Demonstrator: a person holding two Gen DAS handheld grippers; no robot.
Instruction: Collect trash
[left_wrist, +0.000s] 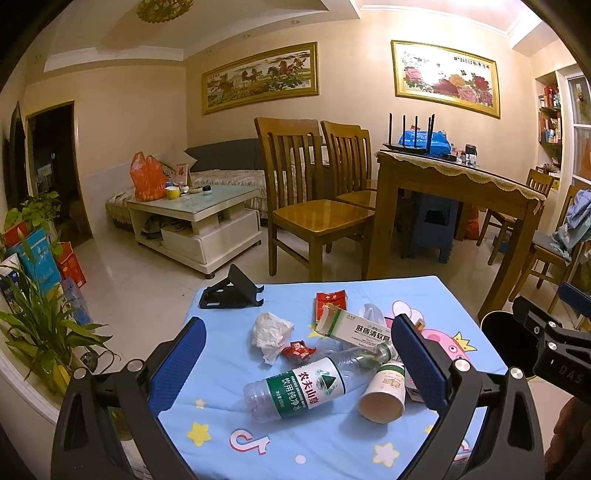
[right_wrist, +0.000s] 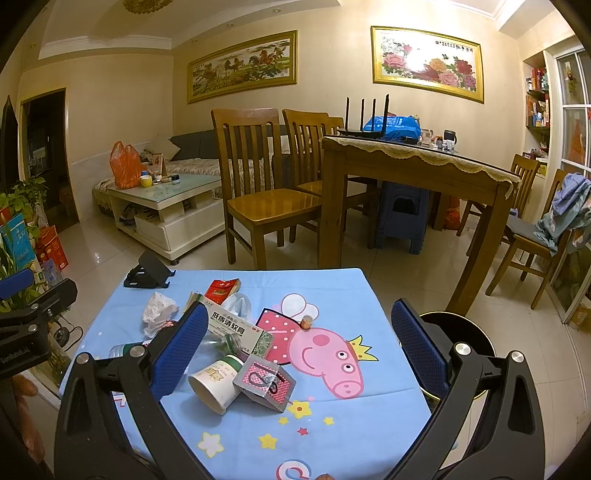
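Trash lies on a small table with a blue cartoon cloth (left_wrist: 332, 443) (right_wrist: 369, 424). It includes a clear plastic bottle with a green label (left_wrist: 299, 391), a paper cup on its side (left_wrist: 382, 395) (right_wrist: 216, 382), a white and green medicine box (left_wrist: 354, 326) (right_wrist: 236, 326), a crumpled tissue (left_wrist: 269, 332) (right_wrist: 159, 310), a red wrapper (left_wrist: 297, 350), a red cigarette pack (left_wrist: 330, 301) (right_wrist: 221, 286) and a pink foil packet (right_wrist: 266, 382). My left gripper (left_wrist: 299, 365) is open above the bottle. My right gripper (right_wrist: 295, 352) is open over the pig print, empty.
A black phone stand (left_wrist: 231, 291) (right_wrist: 147, 275) sits at the table's far left corner. A round black bin (right_wrist: 458, 332) (left_wrist: 498, 328) stands right of the table. Wooden chairs (right_wrist: 266, 195), a dining table (right_wrist: 413, 166) and a coffee table (left_wrist: 195, 218) stand beyond. Plants (left_wrist: 40, 325) are at left.
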